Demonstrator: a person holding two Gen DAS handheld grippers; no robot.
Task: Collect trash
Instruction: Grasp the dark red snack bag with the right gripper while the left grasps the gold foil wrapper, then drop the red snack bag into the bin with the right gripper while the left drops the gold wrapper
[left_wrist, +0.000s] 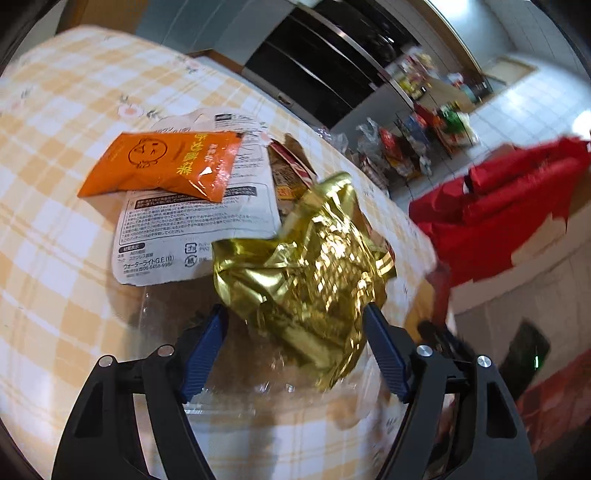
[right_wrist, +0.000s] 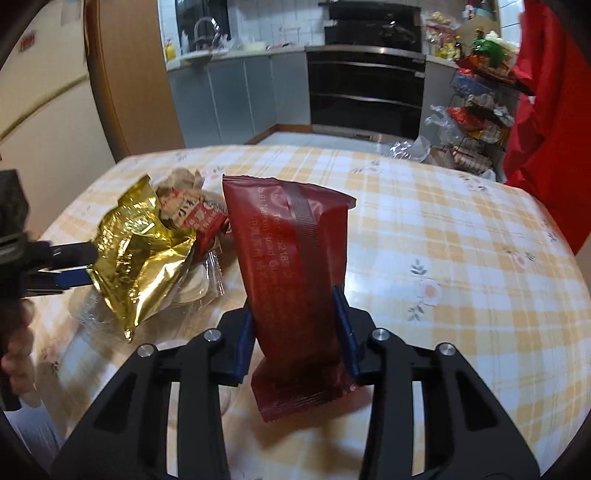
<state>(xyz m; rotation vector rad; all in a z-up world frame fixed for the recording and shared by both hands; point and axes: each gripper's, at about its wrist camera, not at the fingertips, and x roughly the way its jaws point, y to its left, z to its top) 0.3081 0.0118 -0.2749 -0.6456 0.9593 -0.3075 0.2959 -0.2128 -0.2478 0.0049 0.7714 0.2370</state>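
Left wrist view: the left claw (left_wrist: 295, 314) stands fairly wide, its two blue pads on either side of a crumpled gold wrapper (left_wrist: 310, 266). The right pad touches the wrapper's edge; the left pad sits just clear of it, so whether the foil is really pinched cannot be told here. The wrapper rises forward from between the fingers and hides part of the pile beyond. Under the claw lies a clear plastic tray (left_wrist: 236, 373) on the checked table (left_wrist: 55, 229). Ahead and to the left of the claw a white printed card (left_wrist: 192, 225) lies flat, with an orange packet (left_wrist: 166, 162) resting on its far part. Just past the gold wrapper a brown and red wrapper (left_wrist: 291, 170) pokes out. Far to the right hangs red cloth (left_wrist: 509, 206), blurred.

Right wrist view: the right claw (right_wrist: 295, 321) is about half closed and grips a dark red wrapper (right_wrist: 291, 266), both blue pads pressed against its sides. The wrapper stands upright between the fingers, its top reaching forward over the table (right_wrist: 461, 258) and its crimped bottom hanging below the pads. To the left of this claw the left claw (right_wrist: 70, 273) comes in sideways, its fingers against the gold wrapper (right_wrist: 140, 254), which is lifted above the tray (right_wrist: 207, 284). Behind the gold wrapper sit red and white scraps (right_wrist: 195, 218). A hand (right_wrist: 14, 354) shows at the left edge.
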